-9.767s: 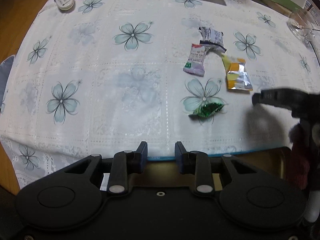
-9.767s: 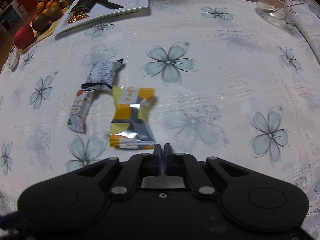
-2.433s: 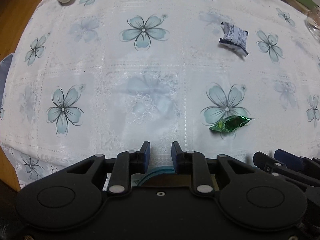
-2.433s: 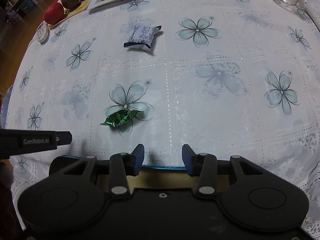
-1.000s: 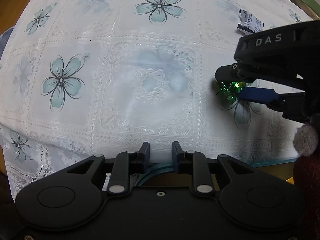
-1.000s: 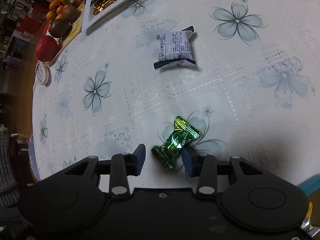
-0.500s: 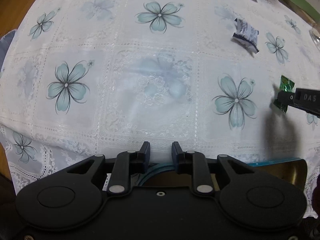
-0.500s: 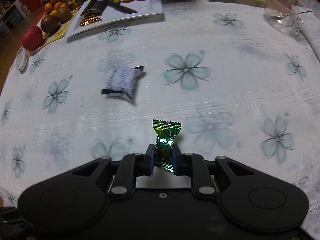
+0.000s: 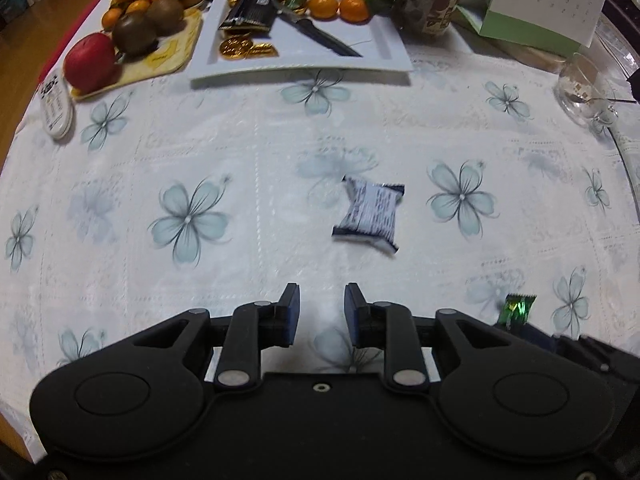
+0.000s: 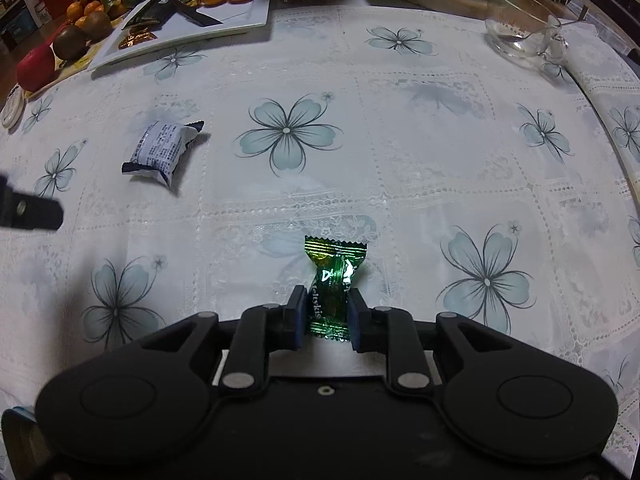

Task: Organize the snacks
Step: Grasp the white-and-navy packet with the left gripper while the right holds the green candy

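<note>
1. Candy transport is the step in hand: the right gripper (image 10: 327, 314) holds the green foil candy (image 10: 334, 284) upright between its blue pads, lifted above the flowered tablecloth (image 10: 400, 152). Its jaws are easing open slightly, though the pads look to be pressing on the wrapper.
2. The left gripper (image 9: 318, 314) hangs empty over the cloth, jaws parted a little and widening, with nothing between them.
3. One snack is left loose on the cloth: the white-and-navy packet (image 9: 370, 214), lying ahead of the left gripper and slightly to its right, well short of the white tray (image 9: 384, 46) at the far edge.
4. Judging by this, the candy needs carrying to wherever the snacks are collected; that container is not clearly in view, so its place cannot be told.
5. The next move for the left gripper is likely to reach forward, open wider than the packet, and close across its puffed middle.
6. Risk: the slippery foil may slide out if the right jaws loosen further.
</note>
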The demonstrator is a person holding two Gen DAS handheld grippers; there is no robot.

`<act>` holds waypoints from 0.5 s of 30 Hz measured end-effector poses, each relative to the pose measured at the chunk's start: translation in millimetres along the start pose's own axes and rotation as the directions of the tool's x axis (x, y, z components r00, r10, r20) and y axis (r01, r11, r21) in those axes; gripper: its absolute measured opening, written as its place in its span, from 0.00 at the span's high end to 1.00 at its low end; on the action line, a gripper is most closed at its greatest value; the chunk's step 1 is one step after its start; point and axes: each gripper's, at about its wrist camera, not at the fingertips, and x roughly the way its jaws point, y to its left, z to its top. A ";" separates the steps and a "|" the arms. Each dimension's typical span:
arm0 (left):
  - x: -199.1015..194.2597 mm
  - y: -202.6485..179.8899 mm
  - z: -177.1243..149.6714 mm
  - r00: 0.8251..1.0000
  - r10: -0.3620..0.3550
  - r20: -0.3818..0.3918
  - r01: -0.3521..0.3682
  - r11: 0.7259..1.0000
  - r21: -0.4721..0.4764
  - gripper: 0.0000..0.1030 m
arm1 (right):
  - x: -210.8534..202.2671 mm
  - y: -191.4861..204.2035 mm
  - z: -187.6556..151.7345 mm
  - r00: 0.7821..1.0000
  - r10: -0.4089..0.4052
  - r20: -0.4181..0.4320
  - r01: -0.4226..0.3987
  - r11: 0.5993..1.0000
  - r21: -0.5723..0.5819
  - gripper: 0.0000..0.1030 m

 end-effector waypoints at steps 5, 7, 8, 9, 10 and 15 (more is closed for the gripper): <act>20.5 -20.2 30.0 0.999 0.028 0.025 -0.028 0.999 0.025 0.66 | -3.3 2.6 -9.4 0.999 0.005 0.047 -0.003 1.000 -0.030 0.77; 25.7 -26.6 36.9 0.999 0.016 0.032 -0.017 0.999 0.038 0.66 | -4.5 2.9 -12.3 0.998 0.007 0.064 -0.004 0.999 -0.042 0.76; 27.7 -29.4 39.4 0.999 0.007 0.036 -0.008 0.999 0.044 0.66 | -4.5 2.8 -13.2 0.998 0.010 0.069 -0.007 0.999 -0.045 0.75; 29.7 -33.0 41.8 0.999 0.003 0.041 -0.005 0.999 0.054 0.64 | -4.8 2.1 -14.0 0.997 0.014 0.073 -0.011 0.999 -0.047 0.75; 32.1 -36.9 43.6 0.999 0.008 0.044 -0.011 0.998 0.067 0.63 | -5.2 1.7 -14.6 0.997 0.017 0.076 -0.014 0.999 -0.048 0.75; 49.5 -53.2 46.1 0.996 0.080 0.041 -0.085 0.988 0.129 0.56 | -6.5 0.0 -18.7 0.995 0.037 0.089 -0.032 0.998 -0.052 0.72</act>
